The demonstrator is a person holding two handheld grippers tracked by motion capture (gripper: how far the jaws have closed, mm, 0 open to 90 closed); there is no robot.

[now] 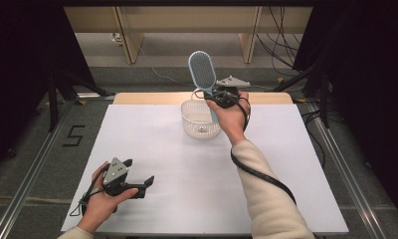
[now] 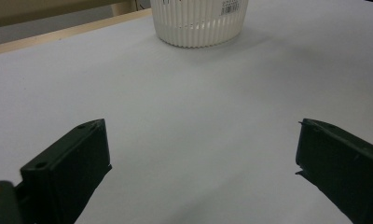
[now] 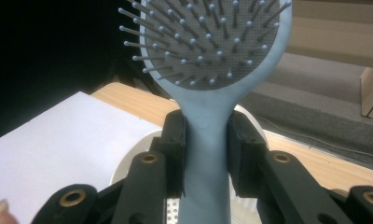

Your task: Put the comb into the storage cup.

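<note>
Above the white basket (image 1: 200,119), right tongs (image 3: 207,140) clamp a blue hairbrush (image 3: 208,56).

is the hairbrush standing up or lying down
Upright: the right tongs clamp the hairbrush handle, head up, above the basket.

Floor marking: a dark "5" (image 1: 74,135) stands on the grey floor beside the table's left edge.
Basket label: a white sticker with a barcode (image 2: 234,6) sits on the white basket (image 2: 198,28) wall; its print is too small to read.
</note>
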